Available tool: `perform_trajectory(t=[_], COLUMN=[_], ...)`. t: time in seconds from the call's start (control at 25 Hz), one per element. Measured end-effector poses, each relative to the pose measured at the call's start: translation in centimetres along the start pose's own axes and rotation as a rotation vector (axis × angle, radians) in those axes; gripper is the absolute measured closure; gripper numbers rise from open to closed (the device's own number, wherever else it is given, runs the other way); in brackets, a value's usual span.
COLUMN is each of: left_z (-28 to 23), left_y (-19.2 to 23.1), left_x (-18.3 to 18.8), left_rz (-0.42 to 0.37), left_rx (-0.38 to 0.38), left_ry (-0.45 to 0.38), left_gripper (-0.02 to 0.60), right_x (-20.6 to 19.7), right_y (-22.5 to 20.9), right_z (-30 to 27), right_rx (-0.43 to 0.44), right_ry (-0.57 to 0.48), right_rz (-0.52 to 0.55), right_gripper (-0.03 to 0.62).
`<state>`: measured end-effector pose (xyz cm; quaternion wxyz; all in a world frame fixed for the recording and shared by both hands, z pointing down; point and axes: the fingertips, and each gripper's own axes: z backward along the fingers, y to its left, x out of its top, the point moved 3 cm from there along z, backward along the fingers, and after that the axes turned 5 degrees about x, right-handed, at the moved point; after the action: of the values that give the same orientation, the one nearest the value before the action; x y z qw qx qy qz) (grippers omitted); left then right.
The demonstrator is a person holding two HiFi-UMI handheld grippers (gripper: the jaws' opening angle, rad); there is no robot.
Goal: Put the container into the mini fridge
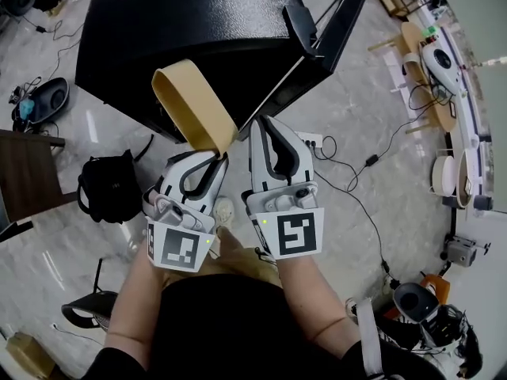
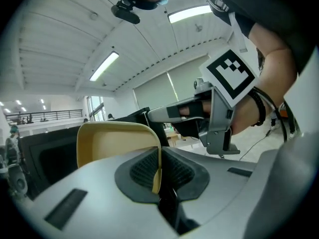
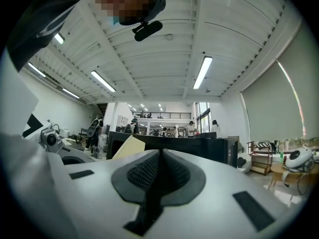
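Right now your left gripper (image 1: 211, 157) pinches the rim of the tan container (image 1: 190, 105), which rises past its tips. Beside it, your right gripper (image 1: 260, 127) is pressed together on nothing. Just beyond both stands the black mini fridge (image 1: 198, 30).

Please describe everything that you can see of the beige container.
The container is a shallow tan-beige tray with rounded corners and a thin raised rim. It looks like plastic, and nothing shows inside it. It is held in the air, tilted up on its edge, just in front of the black mini fridge. Only the left tool touches it, with its jaws shut on the rim at one corner.
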<state>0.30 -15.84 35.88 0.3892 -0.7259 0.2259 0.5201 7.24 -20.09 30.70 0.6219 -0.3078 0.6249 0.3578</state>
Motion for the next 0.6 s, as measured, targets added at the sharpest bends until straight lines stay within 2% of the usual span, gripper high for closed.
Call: perform_trajectory(t=[0.4, 0.6], left_z=[-3.3, -5.2], left_y=[0.2, 0.8], left_x=[-4.8, -7.2], left_rz=[0.016, -0.021], left_rx=[-0.078, -0.109], left_ry=[0.071, 0.102], left_gripper=[0.547, 0.546], right_x=[-4.3, -6.4], right_y=[-1.6, -2.6], right_z=[-2.0, -2.4], right_rx=[-0.041, -0.068], right_ry=[0.057, 0.079], right_rz=[-0.069, -0.085], right_gripper=[0.548, 0.547])
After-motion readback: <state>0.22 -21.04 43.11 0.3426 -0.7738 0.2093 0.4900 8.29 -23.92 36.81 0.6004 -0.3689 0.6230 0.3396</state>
